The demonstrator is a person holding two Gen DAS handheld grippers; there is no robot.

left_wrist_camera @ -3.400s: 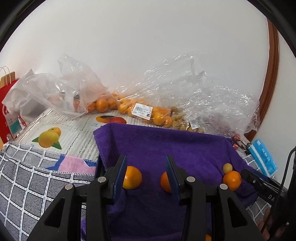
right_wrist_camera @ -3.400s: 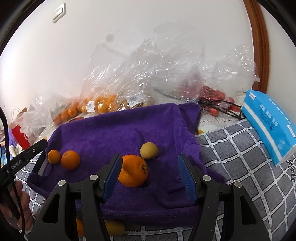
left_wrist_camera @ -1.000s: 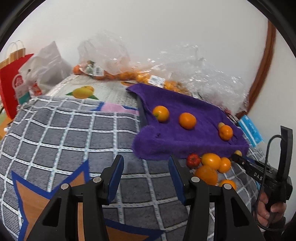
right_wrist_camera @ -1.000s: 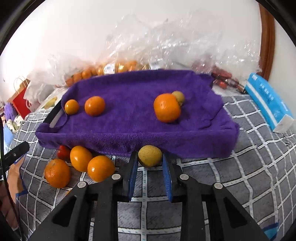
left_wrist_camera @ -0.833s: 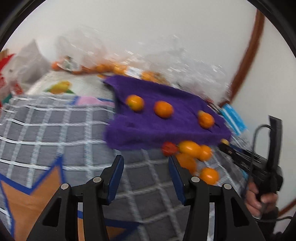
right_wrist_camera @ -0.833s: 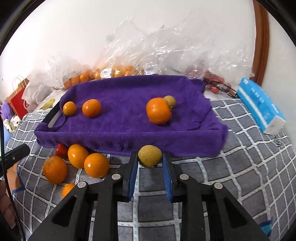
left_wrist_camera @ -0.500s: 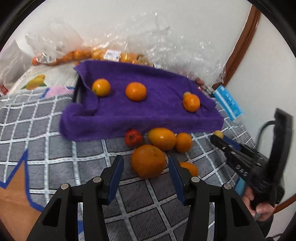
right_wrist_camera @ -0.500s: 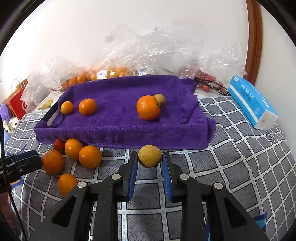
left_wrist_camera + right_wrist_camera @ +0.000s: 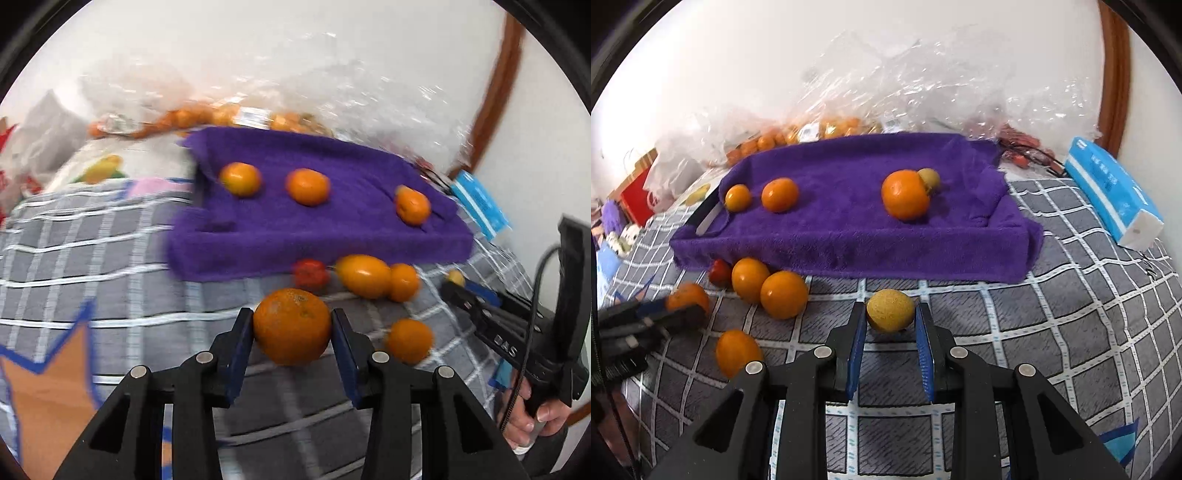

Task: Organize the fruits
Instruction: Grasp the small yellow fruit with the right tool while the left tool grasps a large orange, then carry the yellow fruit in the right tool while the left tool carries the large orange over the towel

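Left gripper: jaws have just been closing and now clamp the large orange just above the grey checked blanket; right gripper is clamped on a small yellow-green fruit. Loose oranges and a red fruit lie near, against the front edge of the purple towel-covered tray, which carries three oranges and one yellow-green fruit. Bagged fruit lies behind the tray

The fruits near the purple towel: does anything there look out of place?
Yes. Several oranges and a small red fruit lie loose on the checked cover in front of the purple towel, while only four fruits sit on it. Nothing looks spilled or damaged.
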